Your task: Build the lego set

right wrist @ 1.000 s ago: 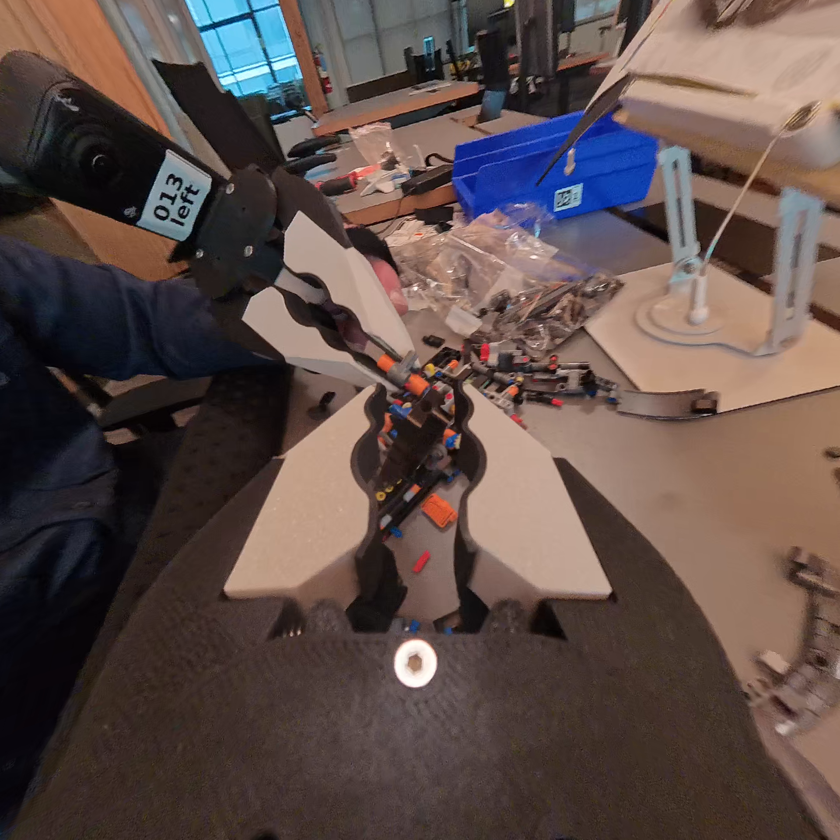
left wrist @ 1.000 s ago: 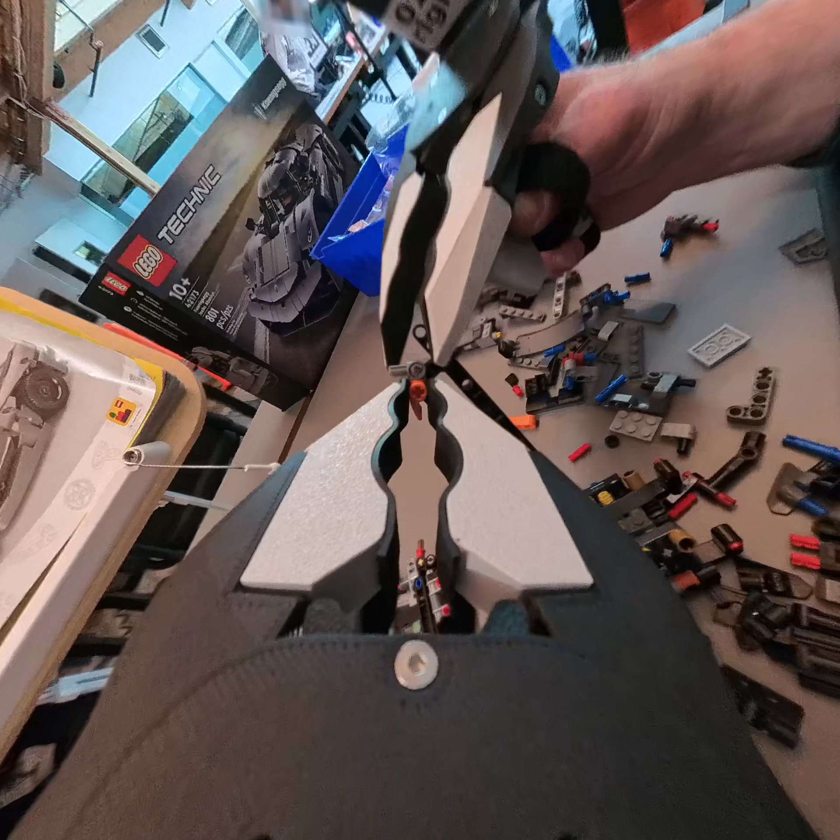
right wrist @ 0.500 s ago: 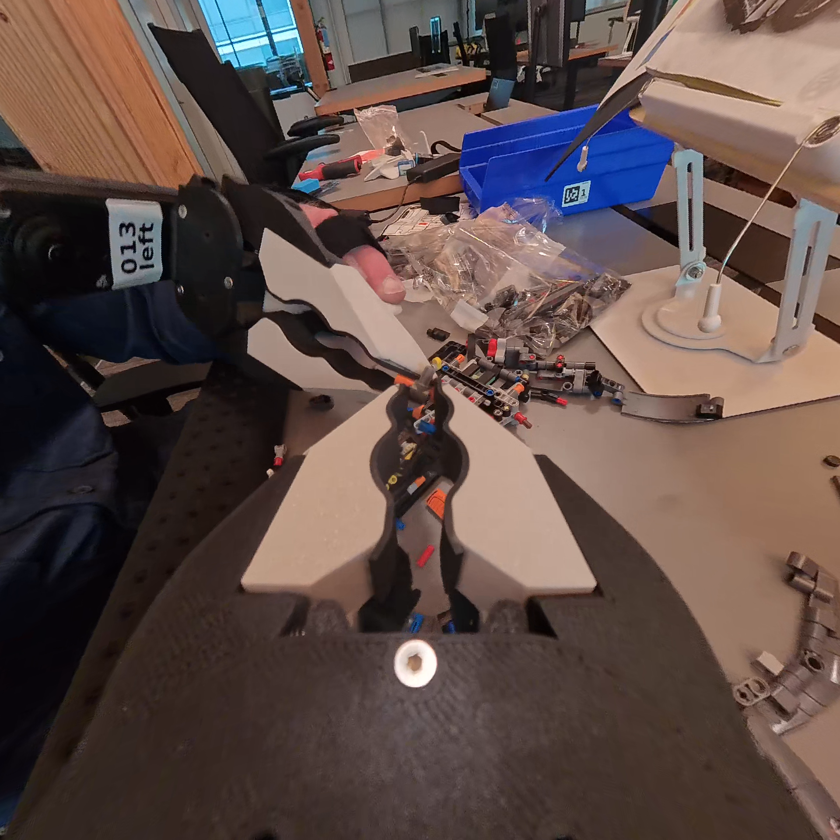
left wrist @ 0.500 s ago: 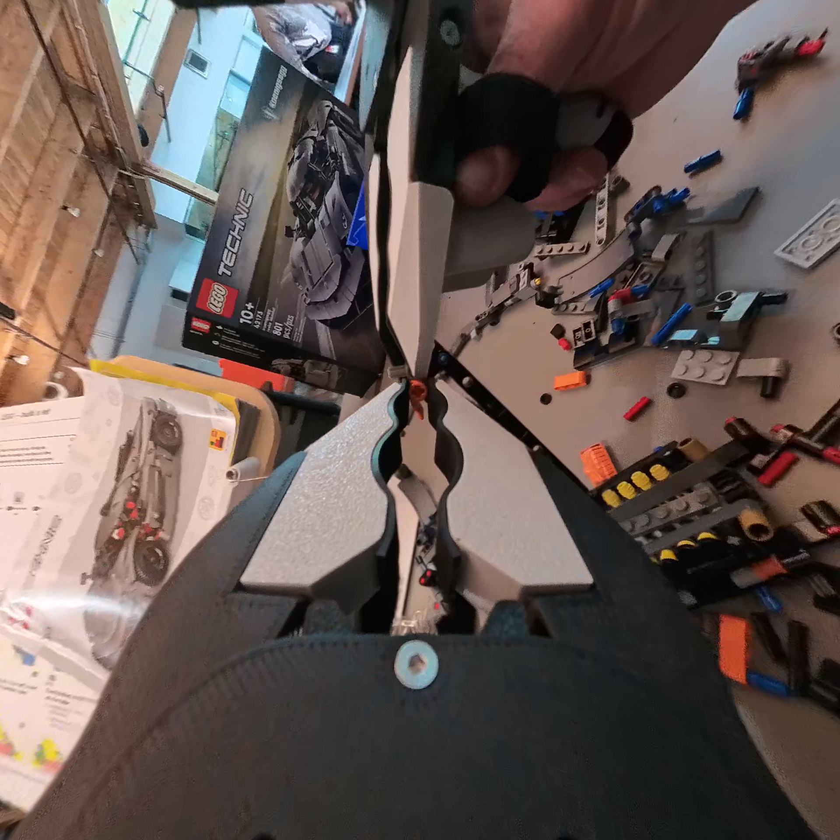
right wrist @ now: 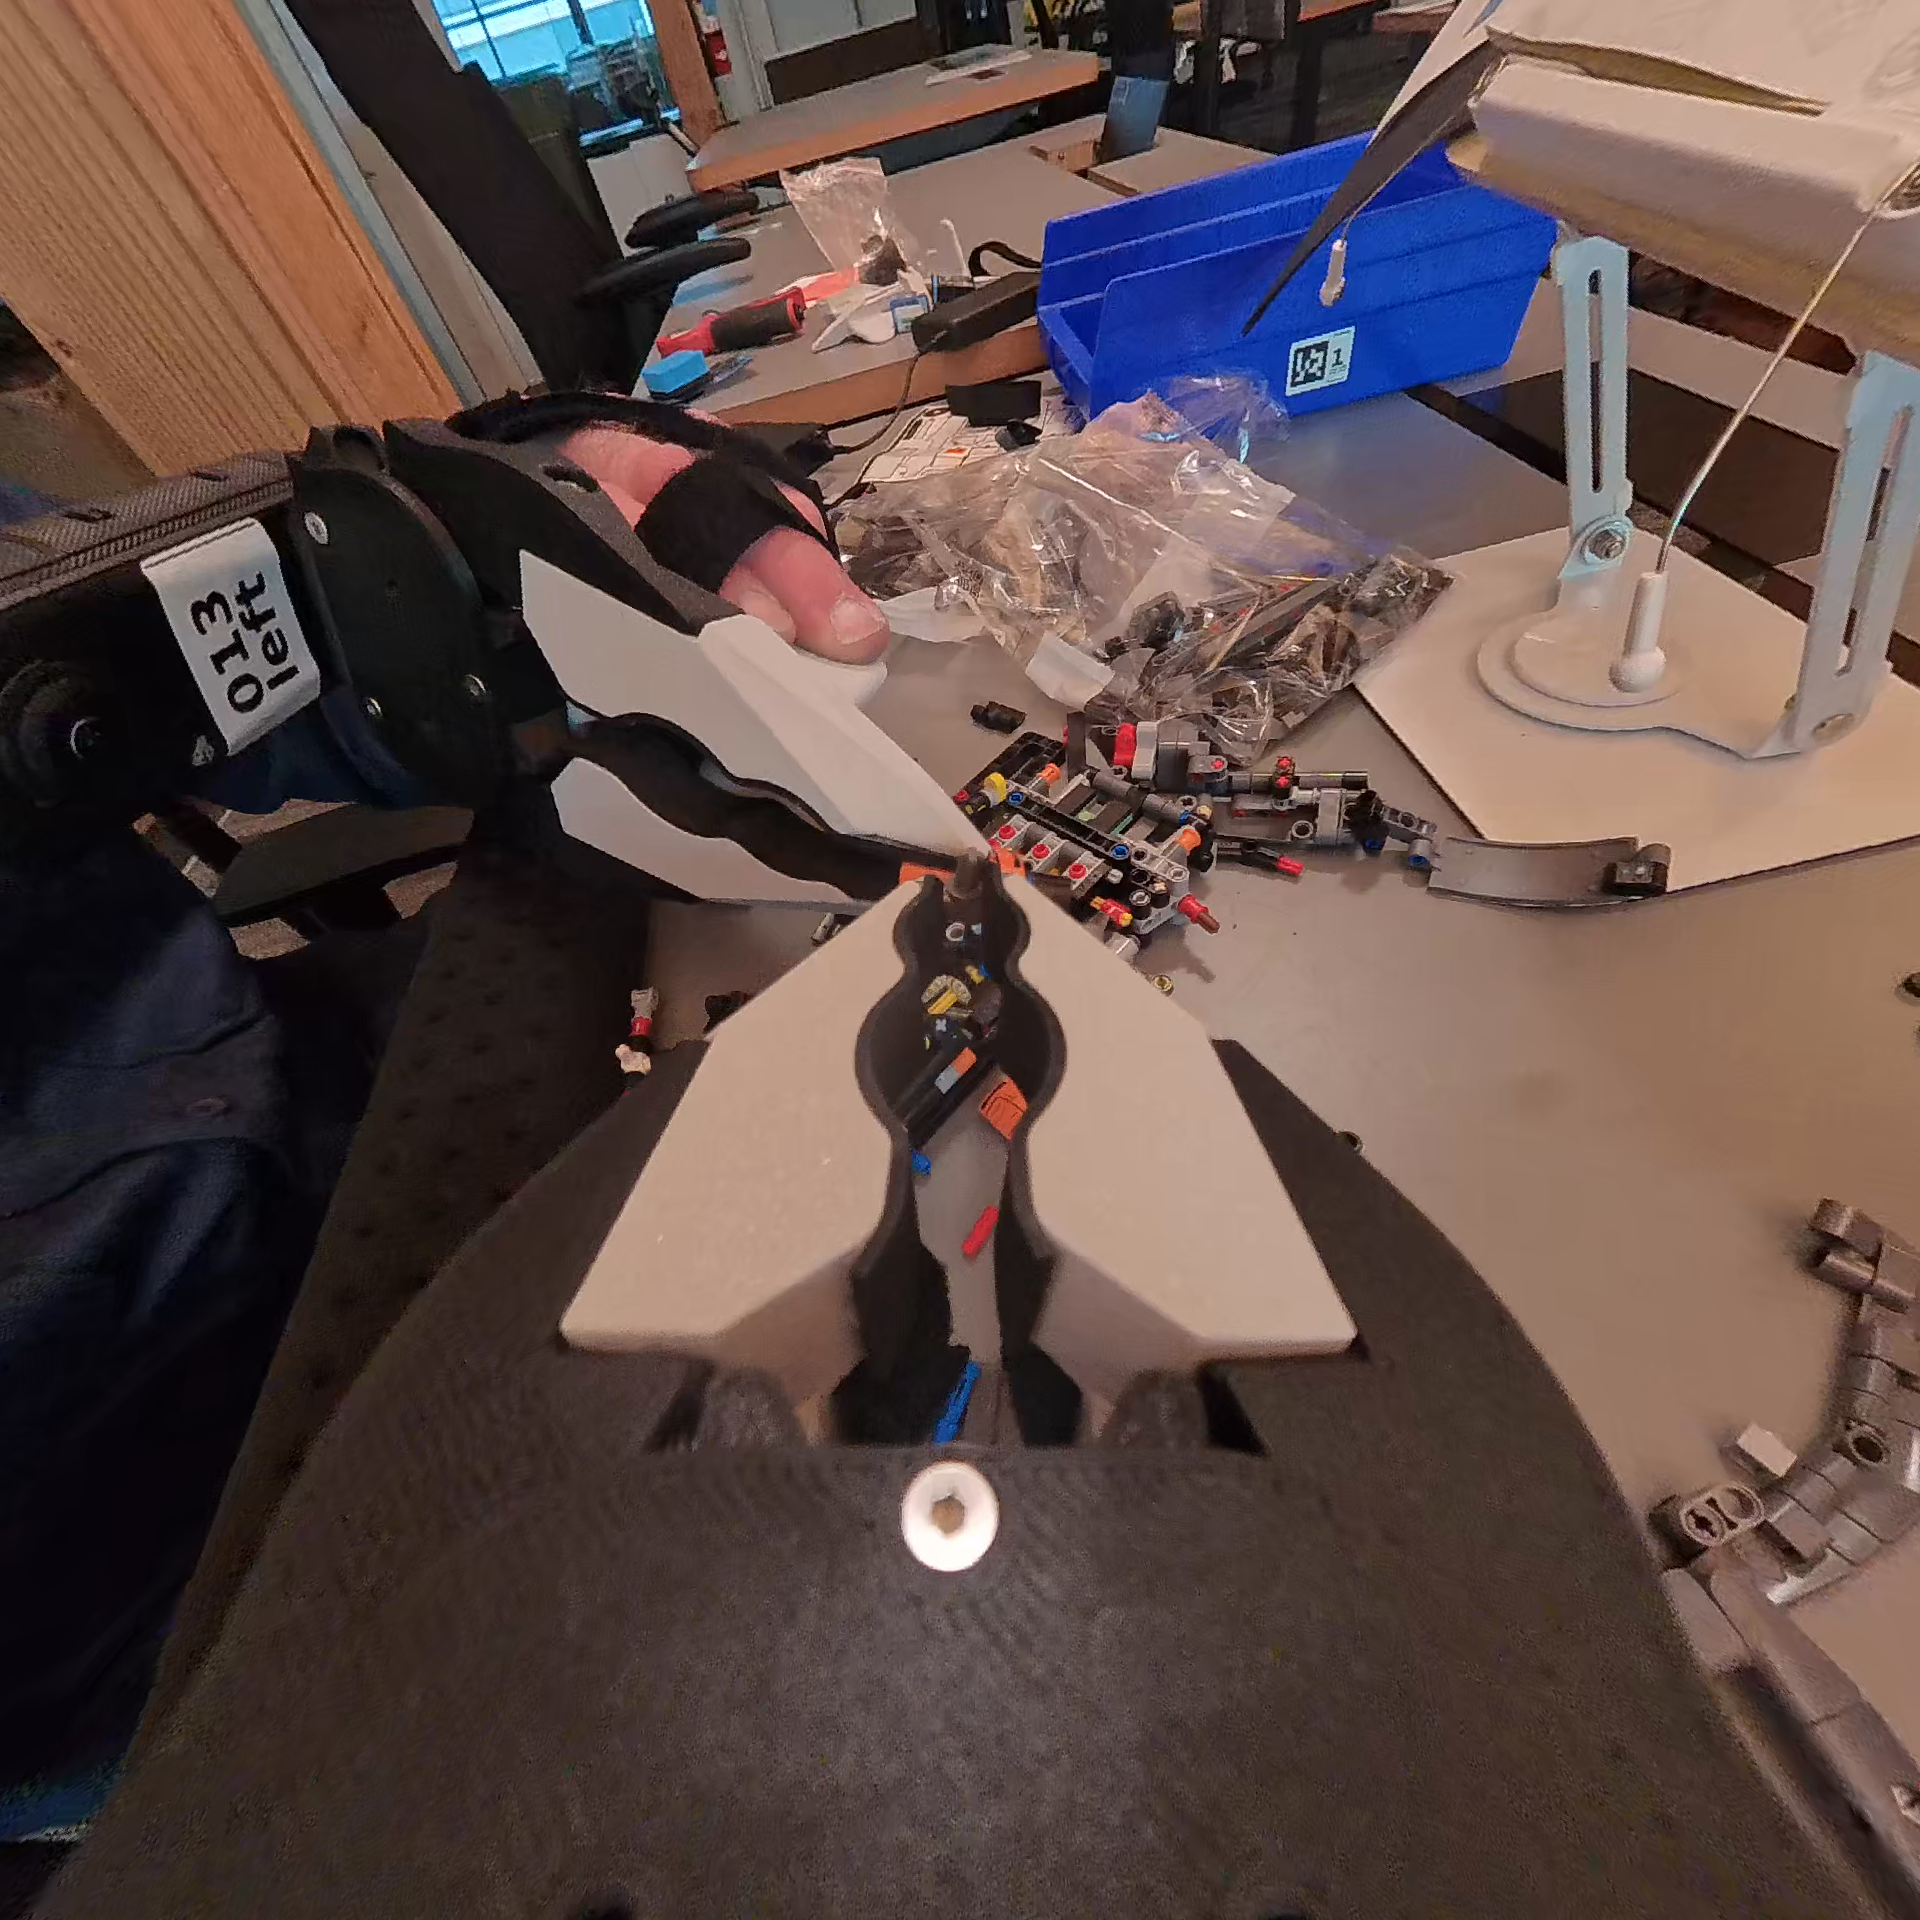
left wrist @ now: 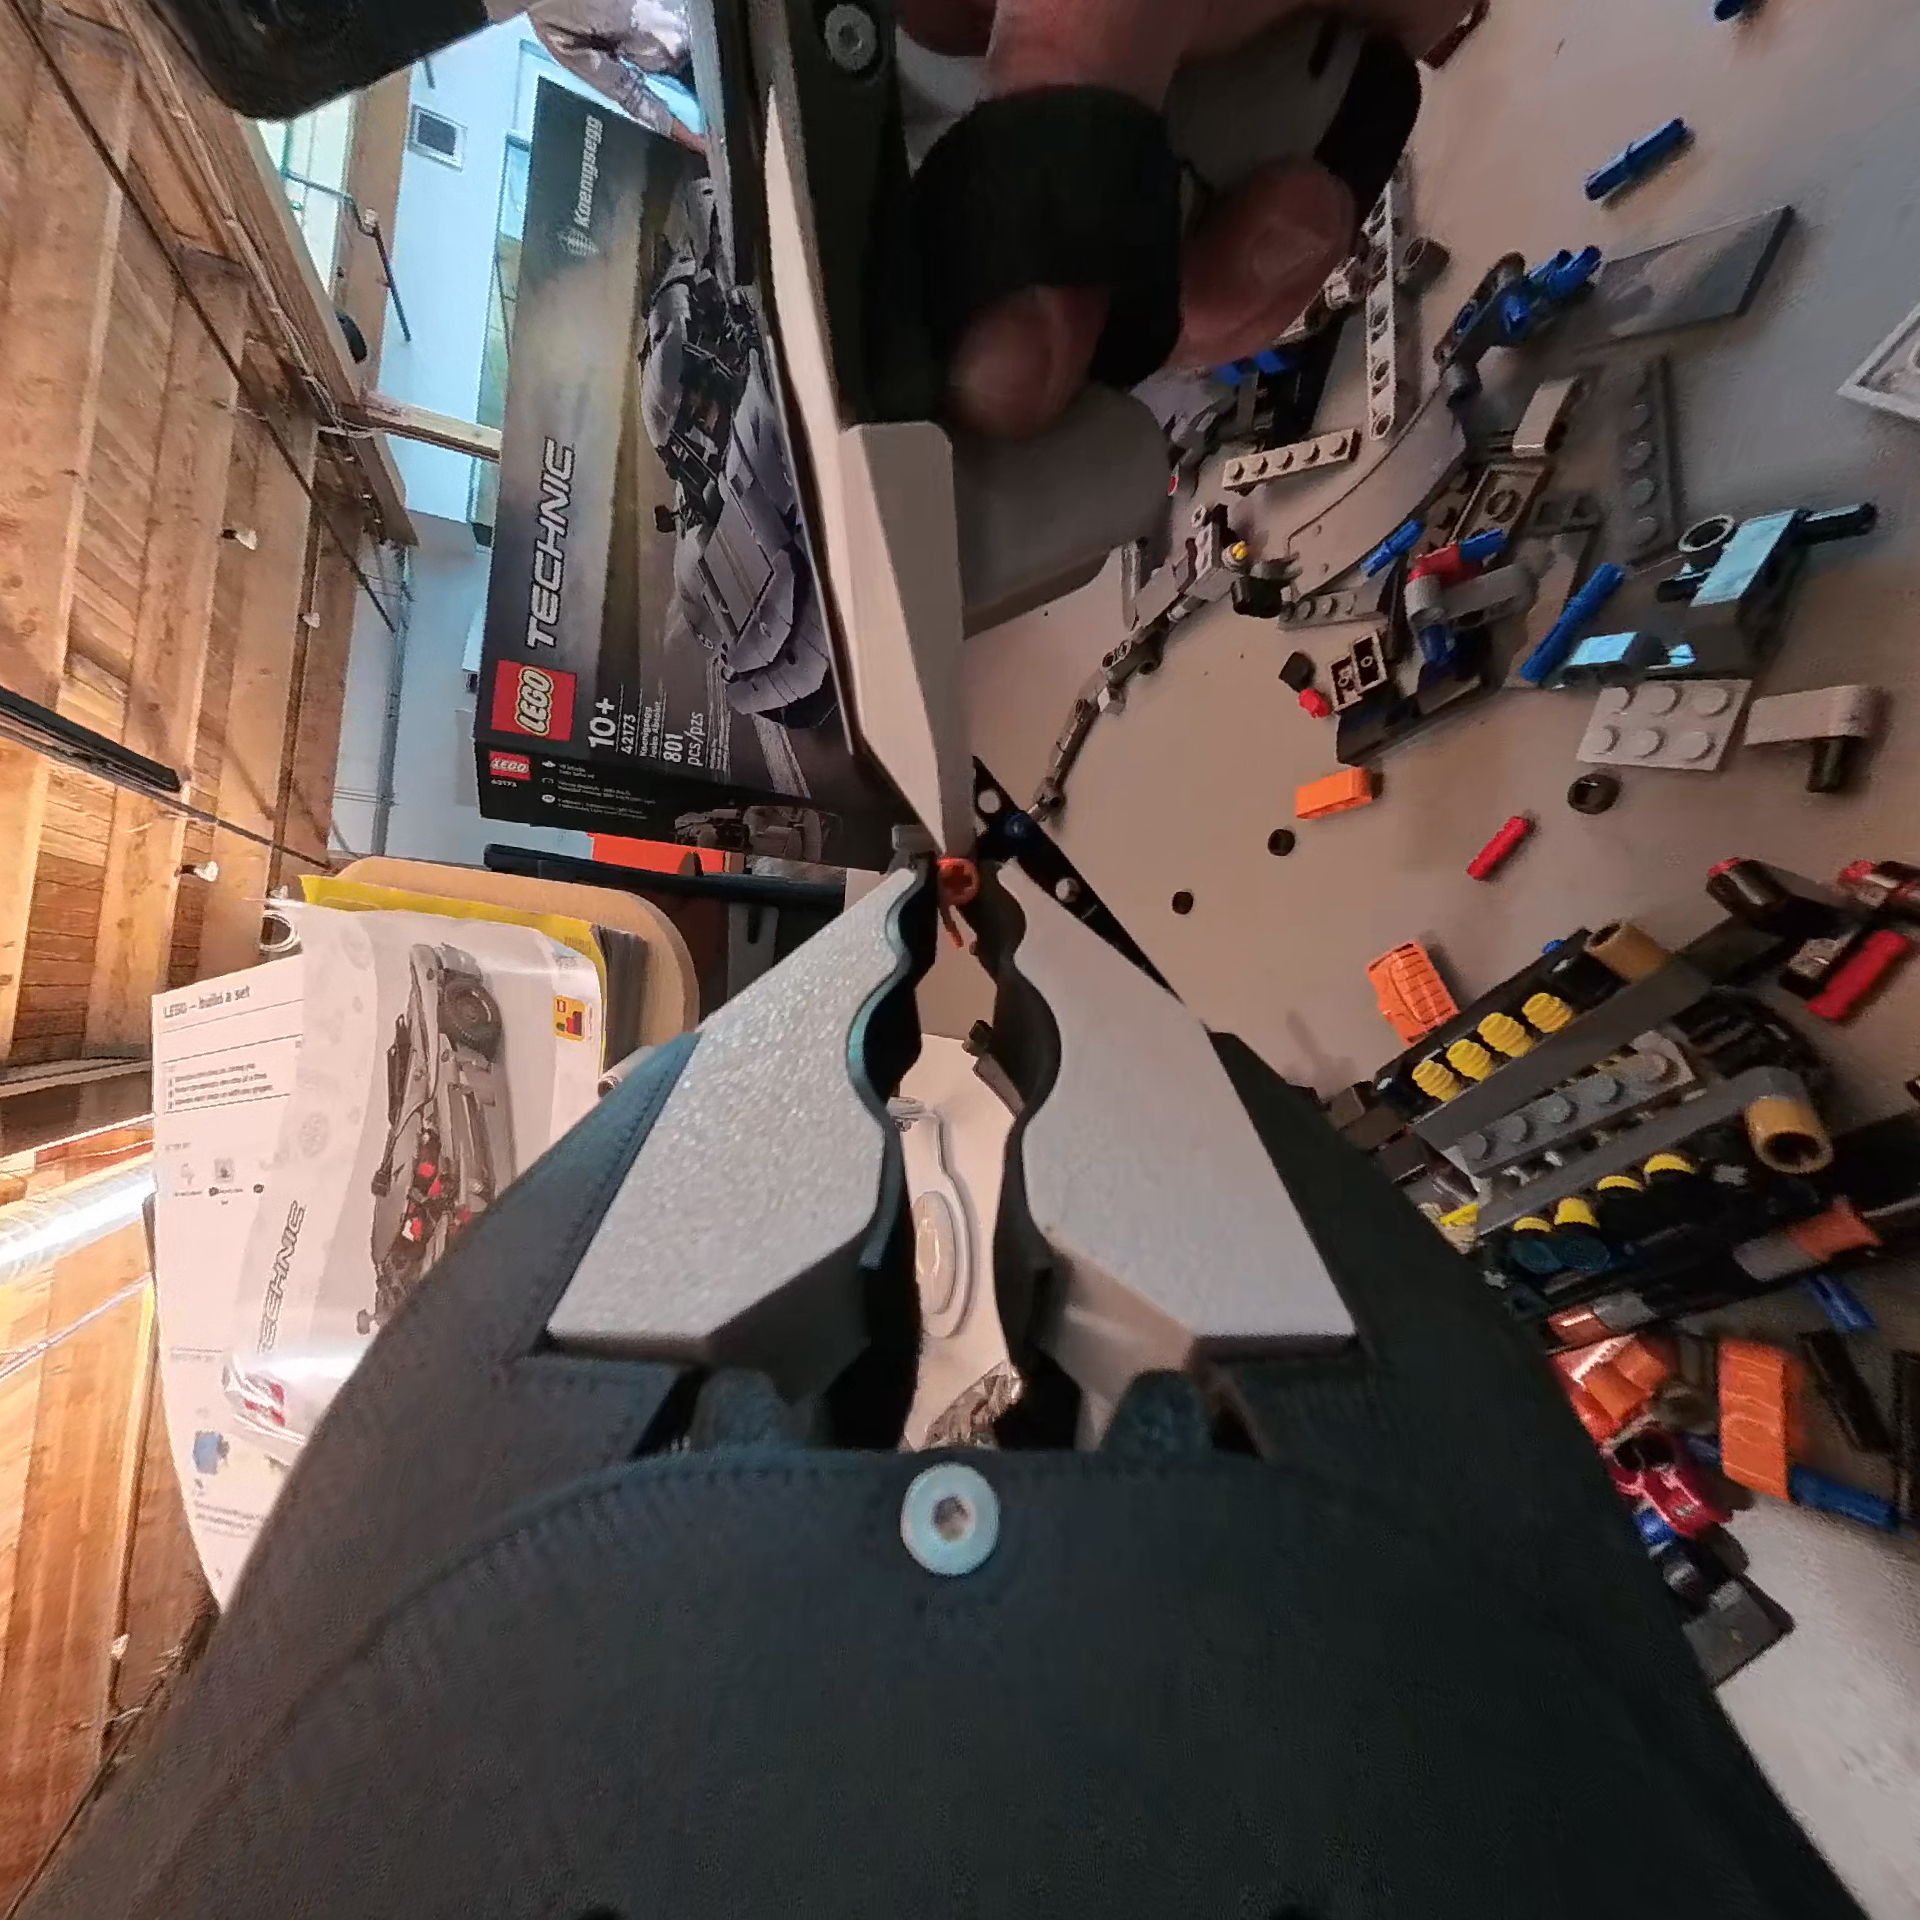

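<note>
While both tools meet tip to tip above the grey table (right wrist: 1455, 1091), the left gripper (left wrist: 951, 883) has its jaws pressed together on a small orange pin (left wrist: 958, 876), which sits right at the fingertips; in the right wrist view that same gripper (right wrist: 940, 862) comes in from the side, held by a hand (right wrist: 727, 540) in a black fingerless glove. Meeting it head-on, the right gripper (right wrist: 968, 873) has its jaws closed on a small dark grey piece (right wrist: 964, 871) at its tips, and this piece touches the orange pin. Seen from the left wrist view, the right gripper (left wrist: 940, 821) reaches down from above, with a gloved hand (left wrist: 1091, 260) wrapped round its body. Directly under the meeting point, on the table, lies a long black beam (left wrist: 1070, 894), and beyond the meeting point in the right wrist view rests a partly built frame (right wrist: 1122, 821) of black and grey beams with red, blue and yellow pins. Loose parts (left wrist: 1610, 1122) are scattered across the table beside the meeting point, including an orange brick (left wrist: 1335, 792) and a grey studded plate (left wrist: 1662, 722). Farther from the frame lie clear bags of parts (right wrist: 1122, 561), a blue bin (right wrist: 1278, 281) and a white stand (right wrist: 1662, 644) carrying the instruction booklet (left wrist: 353, 1122). Behind the right gripper's fingers in the left wrist view stands the set's box (left wrist: 644, 499).
</note>
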`<state>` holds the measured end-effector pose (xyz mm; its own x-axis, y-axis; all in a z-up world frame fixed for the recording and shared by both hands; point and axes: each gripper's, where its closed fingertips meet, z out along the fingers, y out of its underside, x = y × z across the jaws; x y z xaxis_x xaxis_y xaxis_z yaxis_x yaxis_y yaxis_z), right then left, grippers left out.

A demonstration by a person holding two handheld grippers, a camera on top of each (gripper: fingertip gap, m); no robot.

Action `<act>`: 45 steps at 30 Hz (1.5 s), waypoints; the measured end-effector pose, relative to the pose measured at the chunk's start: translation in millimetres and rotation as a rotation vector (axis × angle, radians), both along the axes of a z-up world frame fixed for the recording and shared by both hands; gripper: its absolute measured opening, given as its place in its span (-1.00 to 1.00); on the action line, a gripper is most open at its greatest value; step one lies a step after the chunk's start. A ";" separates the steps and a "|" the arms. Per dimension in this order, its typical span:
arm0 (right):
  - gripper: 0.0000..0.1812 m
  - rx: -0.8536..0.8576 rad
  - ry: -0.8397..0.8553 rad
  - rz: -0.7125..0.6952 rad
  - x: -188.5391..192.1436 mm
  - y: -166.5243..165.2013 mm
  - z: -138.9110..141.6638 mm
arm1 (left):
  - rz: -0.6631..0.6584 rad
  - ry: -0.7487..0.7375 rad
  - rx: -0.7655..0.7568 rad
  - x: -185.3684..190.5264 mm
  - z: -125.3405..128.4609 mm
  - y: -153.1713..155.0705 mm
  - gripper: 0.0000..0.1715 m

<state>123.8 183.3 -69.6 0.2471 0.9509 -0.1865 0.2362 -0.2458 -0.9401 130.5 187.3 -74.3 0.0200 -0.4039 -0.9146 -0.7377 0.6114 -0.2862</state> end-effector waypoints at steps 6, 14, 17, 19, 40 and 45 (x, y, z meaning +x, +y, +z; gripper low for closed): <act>-0.96 0.019 0.015 0.026 -0.2 -6.6 7.1 | -0.016 -0.034 -0.051 -1.5 7.5 -5.9 -0.94; -0.97 0.056 0.087 -0.060 37.8 4.0 24.1 | 0.062 -0.257 -0.327 -45.1 34.2 24.3 -0.95; -0.96 0.021 -0.030 -0.028 28.1 -0.1 3.4 | -0.002 -0.215 -0.290 -24.8 31.6 10.2 -0.95; -0.94 0.004 -0.234 -0.001 24.4 -2.8 -37.7 | -0.003 -0.196 -0.300 -24.6 20.4 13.7 -0.95; -0.54 -0.082 0.067 0.076 -3.7 -11.3 -3.5 | -0.275 -0.438 -0.693 1.3 18.9 -11.4 -0.95; -0.72 -0.083 0.077 0.105 -9.4 -17.1 -4.9 | -0.327 -0.444 -0.725 6.6 20.5 -20.9 -0.94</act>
